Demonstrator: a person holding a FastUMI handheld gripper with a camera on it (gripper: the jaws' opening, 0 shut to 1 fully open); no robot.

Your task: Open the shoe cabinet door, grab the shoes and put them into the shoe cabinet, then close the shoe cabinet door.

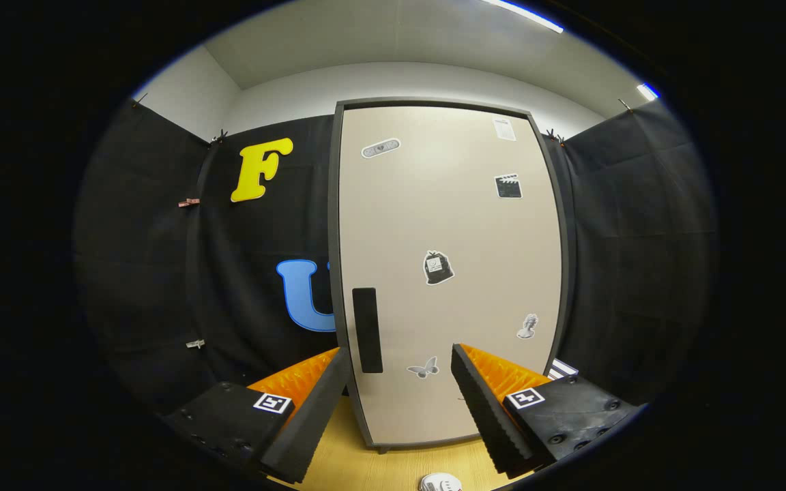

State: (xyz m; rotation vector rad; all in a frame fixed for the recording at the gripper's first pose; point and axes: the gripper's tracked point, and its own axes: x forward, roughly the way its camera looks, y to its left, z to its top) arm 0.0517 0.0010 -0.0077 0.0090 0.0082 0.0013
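The shoe cabinet [447,225] stands upright ahead of me, its beige door shut and dotted with small stickers. A black handle [367,329] runs vertically near the door's left edge, low down. My gripper [400,358] is open, its two black-and-orange fingers spread apart with nothing between them. The handle shows just beyond and slightly right of the left fingertip [338,361]. A white shoe [441,483] peeks out on the wooden floor below, between the fingers and in front of the cabinet.
Black cloth walls [638,259] close in on both sides of the cabinet and behind it. A light wooden floor [379,470] runs from the fingers to the cabinet's base. A striped white item [562,369] lies by the cabinet's right foot.
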